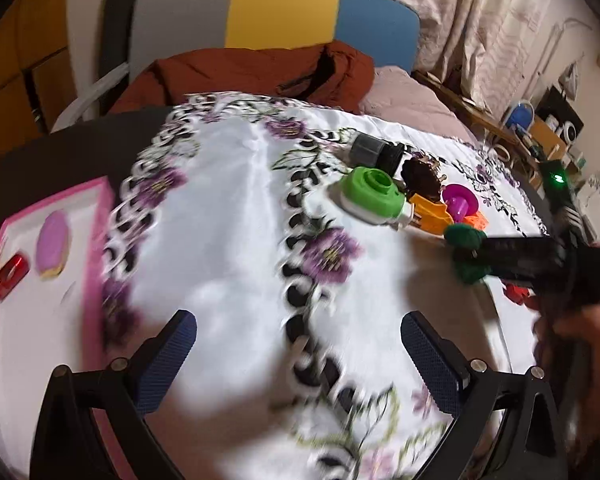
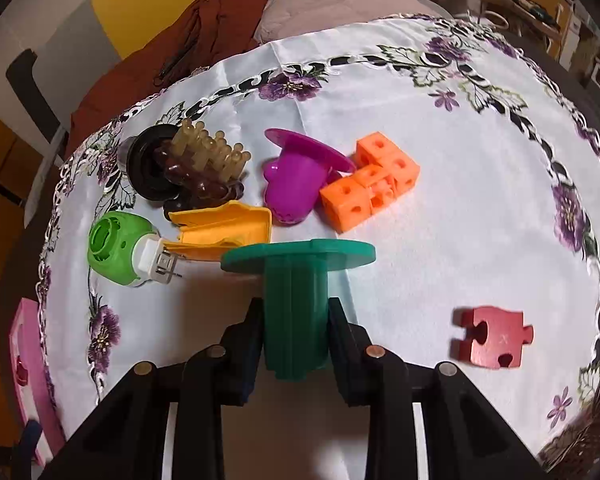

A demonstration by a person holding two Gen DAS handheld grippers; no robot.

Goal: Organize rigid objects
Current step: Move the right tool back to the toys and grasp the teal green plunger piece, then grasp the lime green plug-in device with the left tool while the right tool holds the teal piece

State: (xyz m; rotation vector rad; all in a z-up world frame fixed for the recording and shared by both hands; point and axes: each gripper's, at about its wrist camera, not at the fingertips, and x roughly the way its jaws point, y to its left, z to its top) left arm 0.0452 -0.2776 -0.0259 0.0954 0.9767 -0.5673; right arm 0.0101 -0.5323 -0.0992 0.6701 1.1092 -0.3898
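Observation:
My right gripper (image 2: 295, 332) is shut on a dark green flanged spool (image 2: 296, 280), held above the floral tablecloth (image 2: 440, 220). It also shows in the left wrist view (image 1: 466, 252). Beyond it lie a purple flanged cup (image 2: 296, 180), orange cubes (image 2: 370, 184), a yellow-orange clip (image 2: 224, 230), a green plug device (image 2: 118, 248), a brown brush (image 2: 204, 168) and a red puzzle piece (image 2: 494, 336). My left gripper (image 1: 300, 364) is open and empty over the cloth. A pink tray (image 1: 96, 220) at the left holds a red piece (image 1: 8, 276) and a lilac oval (image 1: 52, 246).
A grey-black cylinder (image 1: 374, 150) lies behind the green plug device (image 1: 370, 196). A chair with a rust jacket (image 1: 252, 72) stands past the table's far edge. A bed and cluttered shelves (image 1: 540, 128) are at the back right.

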